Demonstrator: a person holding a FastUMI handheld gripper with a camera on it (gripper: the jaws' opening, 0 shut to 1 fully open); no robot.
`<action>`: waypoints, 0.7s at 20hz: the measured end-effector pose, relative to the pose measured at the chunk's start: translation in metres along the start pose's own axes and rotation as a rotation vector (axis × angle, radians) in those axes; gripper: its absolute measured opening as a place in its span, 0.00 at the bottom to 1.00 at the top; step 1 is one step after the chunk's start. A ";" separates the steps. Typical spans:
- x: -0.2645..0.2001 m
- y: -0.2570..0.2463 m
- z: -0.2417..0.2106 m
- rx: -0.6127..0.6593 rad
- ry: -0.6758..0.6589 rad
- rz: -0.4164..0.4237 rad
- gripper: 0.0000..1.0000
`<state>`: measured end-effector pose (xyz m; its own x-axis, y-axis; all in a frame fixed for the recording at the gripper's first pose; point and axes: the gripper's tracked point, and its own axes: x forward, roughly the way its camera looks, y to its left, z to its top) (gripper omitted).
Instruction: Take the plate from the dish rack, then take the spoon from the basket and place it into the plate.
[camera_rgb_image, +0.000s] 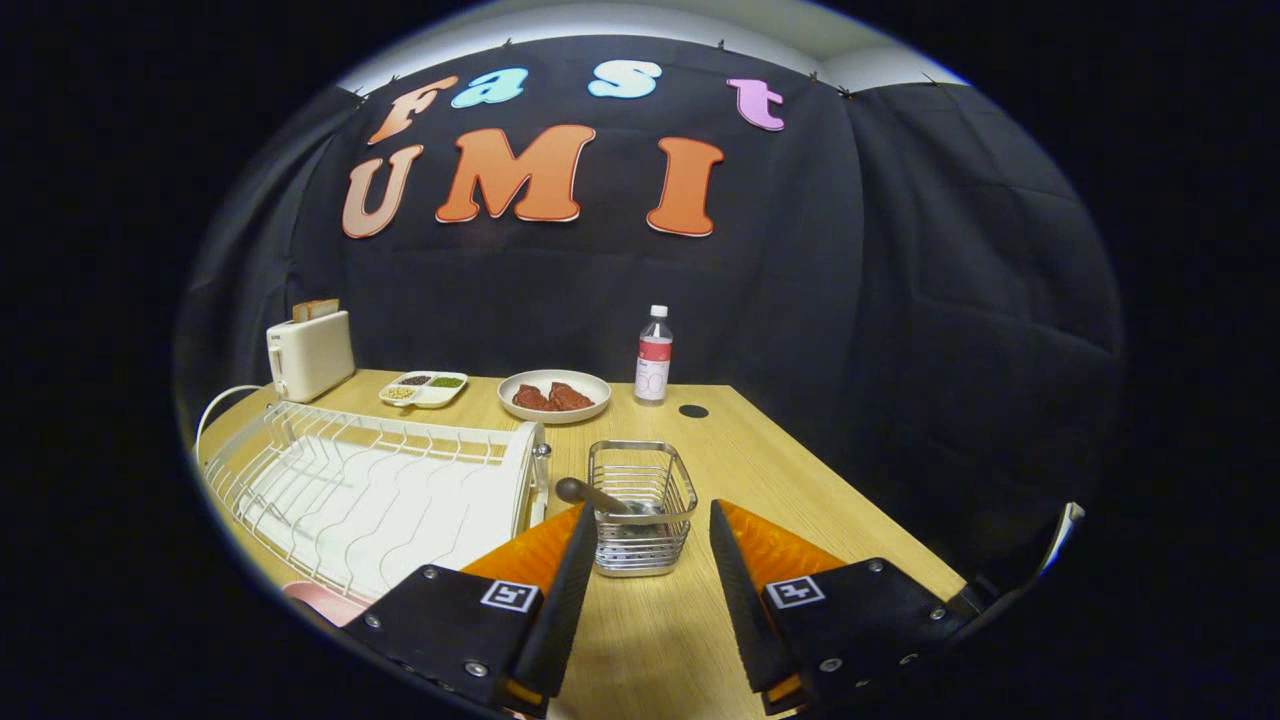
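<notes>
A: From the gripper view, what is the hand-held gripper (652, 520) doing?

B: Its fingers stand spread apart, grasping nothing, above the wooden table (760, 450). The wire basket (640, 520) sits just ahead of them, in line with the gap and nearer the left finger.

A: And the spoon?

B: The spoon (600, 497) lies in the basket, its dark rounded handle end sticking out over the rim toward the dish rack. Its bowl is hard to make out through the wires.

A: Where is the plate?

B: A white plate (526, 478) stands on edge at the near end of the white dish rack (350, 480), ahead of the left finger and just left of the basket. Its lower part is hidden behind that finger. A pink shape (325, 600) beside the rack is cut off, and I cannot tell what it is.

A: Farther off?

B: Well beyond the fingers: a toaster (310, 355) holding bread, a divided tray (423, 388) of small foods, a dish (554, 395) with reddish-brown pieces, and a clear bottle (653, 356).
</notes>
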<state>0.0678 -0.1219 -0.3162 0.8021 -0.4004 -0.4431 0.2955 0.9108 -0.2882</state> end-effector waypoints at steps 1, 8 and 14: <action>0.005 -0.001 -0.001 -0.014 0.000 -0.005 0.67; 0.003 0.012 0.002 -0.018 -0.027 0.083 0.61; 0.021 0.021 0.011 -0.046 -0.062 0.100 0.61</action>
<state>0.0965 -0.1104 -0.3219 0.8574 -0.2997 -0.4184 0.1898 0.9398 -0.2842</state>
